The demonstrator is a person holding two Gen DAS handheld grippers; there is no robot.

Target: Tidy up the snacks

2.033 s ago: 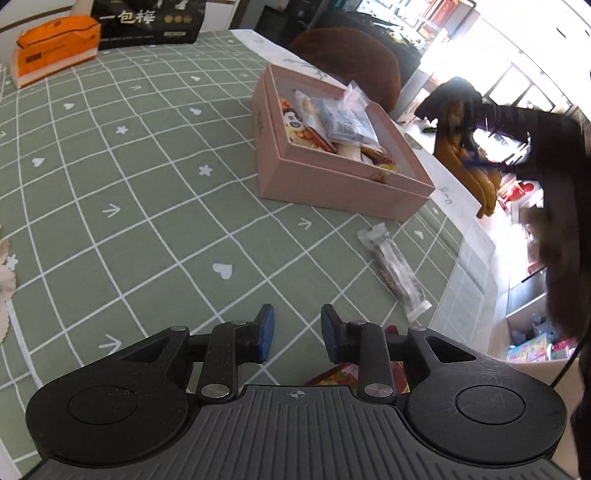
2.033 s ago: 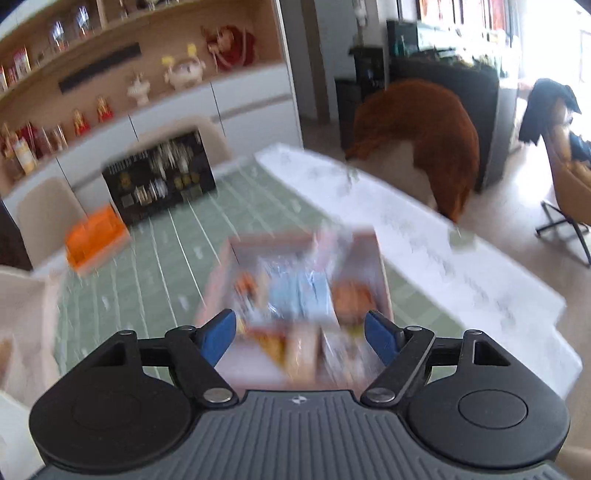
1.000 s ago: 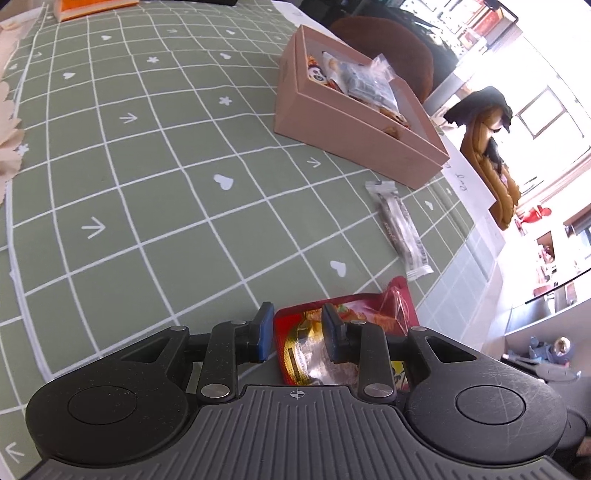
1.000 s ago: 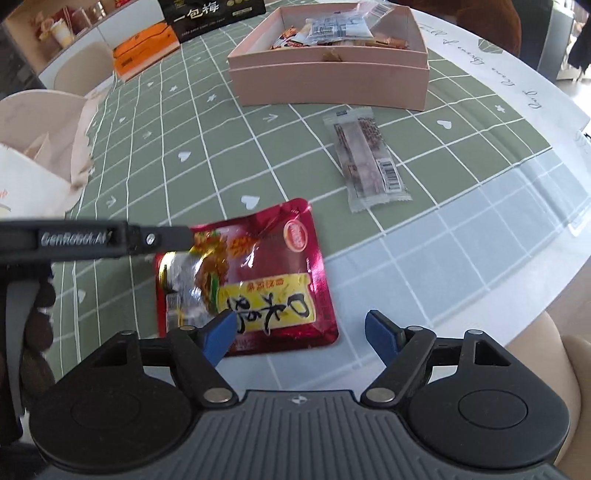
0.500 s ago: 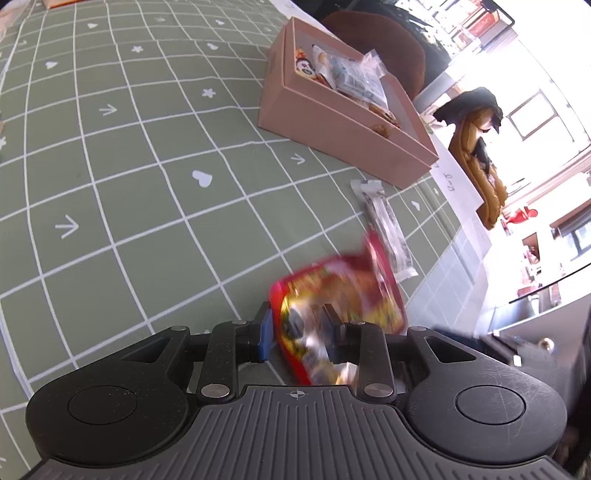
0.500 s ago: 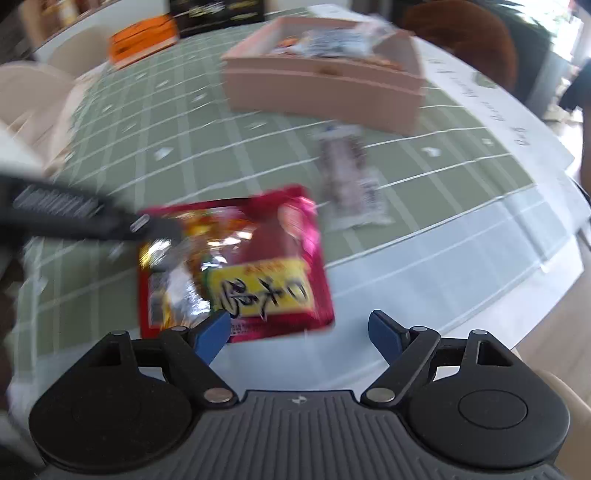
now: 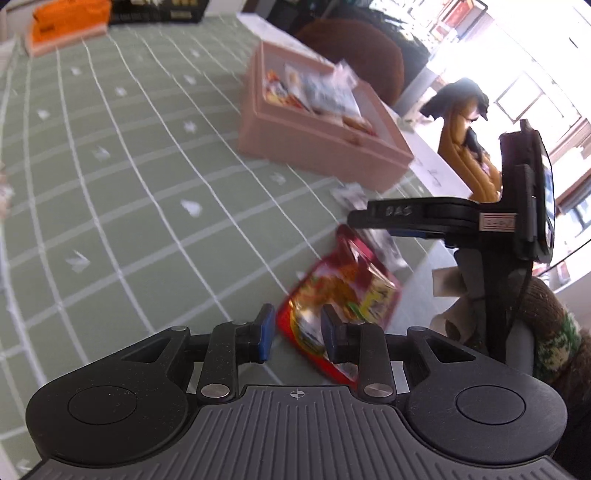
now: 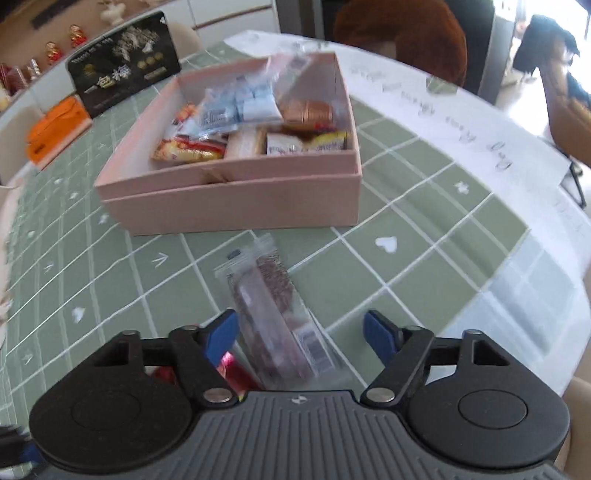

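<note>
Since a second ago we've swung the right gripper (image 8: pixel 301 334) off the red snack pouch (image 7: pixel 340 291) and over the clear-wrapped snack bar (image 8: pixel 275 314), which lies flat on the counter (image 8: pixel 110 280) just in front of the pink box (image 8: pixel 236 201); its jaws have just been closing, yet they stand apart with the bar between them and no pad pressing it. The left gripper (image 7: pixel 297 332) has its jaws clamped on the near edge of the red pouch, and the pouch now tilts up off the cloth where a second ago it lay flat. It sits nearer to us than the pink box and to the left of the right gripper's black body. The box is full of mixed packets, its walls blurred in the left view. Under it all runs a green cloth gridded in white with small hearts and arrows. Beyond the box we see an orange carton (image 8: pixel 55 129) and a black printed carton (image 8: pixel 123 62), a brown chair back (image 8: pixel 402 33), and bright windows off to the right.
</note>
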